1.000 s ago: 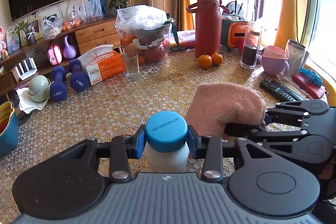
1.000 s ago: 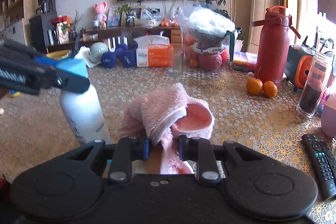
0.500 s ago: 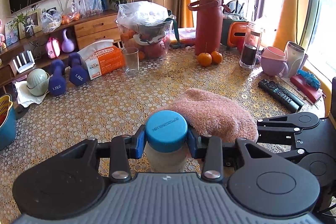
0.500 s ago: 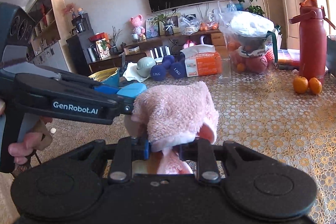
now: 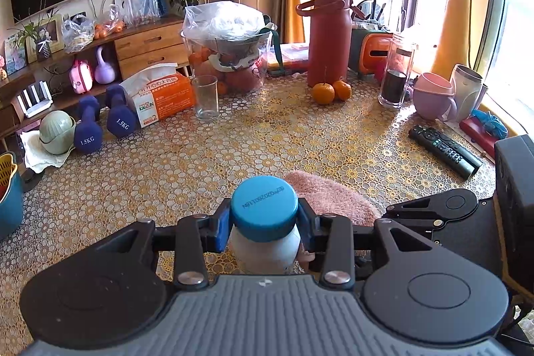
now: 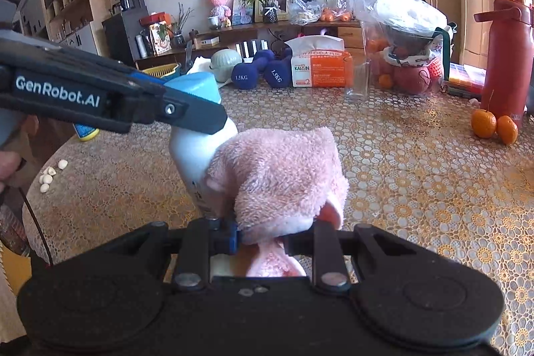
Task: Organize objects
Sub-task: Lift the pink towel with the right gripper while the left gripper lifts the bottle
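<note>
A white bottle (image 5: 265, 247) with a blue cap (image 5: 264, 207) stands upright near the table's front edge, and my left gripper (image 5: 264, 224) is shut on it just under the cap. The same bottle (image 6: 190, 155) shows at left in the right wrist view, with a finger of the left gripper (image 6: 187, 112) across its neck. My right gripper (image 6: 262, 239) is shut on a fluffy pink cloth (image 6: 277, 179), which presses against the bottle's side. In the left wrist view the pink cloth (image 5: 328, 196) bulges just right of the cap, and the right gripper's black body (image 5: 434, 211) sits beyond it.
On the patterned tablecloth (image 5: 267, 135) stand a clear glass (image 5: 205, 97), an orange tissue box (image 5: 160, 97), two blue dumbbells (image 5: 103, 125), a bagged fruit bowl (image 5: 230, 55), a red flask (image 5: 328, 34), two oranges (image 5: 330, 91), a remote (image 5: 445, 150) and cups at right. Small white bits (image 6: 50, 175) lie near the left edge.
The right gripper carried the pink cloth down and in against the bottle's side; from the left wrist it now shows lower and closer to the cap. The left gripper and bottle stayed put.
</note>
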Demonstrator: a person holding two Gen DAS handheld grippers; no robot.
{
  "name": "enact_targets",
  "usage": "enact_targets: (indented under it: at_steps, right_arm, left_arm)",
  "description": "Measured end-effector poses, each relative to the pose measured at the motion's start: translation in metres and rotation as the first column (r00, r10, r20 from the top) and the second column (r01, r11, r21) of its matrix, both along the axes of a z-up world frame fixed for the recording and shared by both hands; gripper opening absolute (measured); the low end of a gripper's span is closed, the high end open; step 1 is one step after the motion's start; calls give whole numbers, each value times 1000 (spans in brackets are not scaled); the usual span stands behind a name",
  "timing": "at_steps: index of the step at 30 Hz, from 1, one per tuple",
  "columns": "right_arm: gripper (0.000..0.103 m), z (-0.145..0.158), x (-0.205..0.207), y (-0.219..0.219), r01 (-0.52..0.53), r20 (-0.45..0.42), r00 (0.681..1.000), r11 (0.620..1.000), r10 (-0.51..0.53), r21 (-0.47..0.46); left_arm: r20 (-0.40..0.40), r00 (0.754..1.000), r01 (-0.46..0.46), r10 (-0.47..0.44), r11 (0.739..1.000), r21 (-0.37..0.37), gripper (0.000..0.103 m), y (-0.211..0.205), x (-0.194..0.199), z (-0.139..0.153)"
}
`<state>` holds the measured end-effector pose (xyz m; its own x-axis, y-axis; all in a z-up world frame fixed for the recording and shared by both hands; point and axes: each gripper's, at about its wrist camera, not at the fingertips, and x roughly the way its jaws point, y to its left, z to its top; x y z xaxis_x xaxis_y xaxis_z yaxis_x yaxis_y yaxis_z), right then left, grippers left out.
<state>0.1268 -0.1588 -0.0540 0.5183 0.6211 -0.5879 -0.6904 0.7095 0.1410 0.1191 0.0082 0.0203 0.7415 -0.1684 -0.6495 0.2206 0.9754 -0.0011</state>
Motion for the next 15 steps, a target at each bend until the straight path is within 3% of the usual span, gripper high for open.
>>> enact_targets:
  at_steps: [4,15]
  right_arm:
    - [23,-7,1,4,-5,7,1000,998,6,-65]
    - [23,18,-11,-8,9,49,999,999,-7,-39]
  left_arm:
    - [-5,1000,9,-9,1000,9,39,-1,1,1]
    - [-3,1000,22,-22,999,49,40,-3,-6,5]
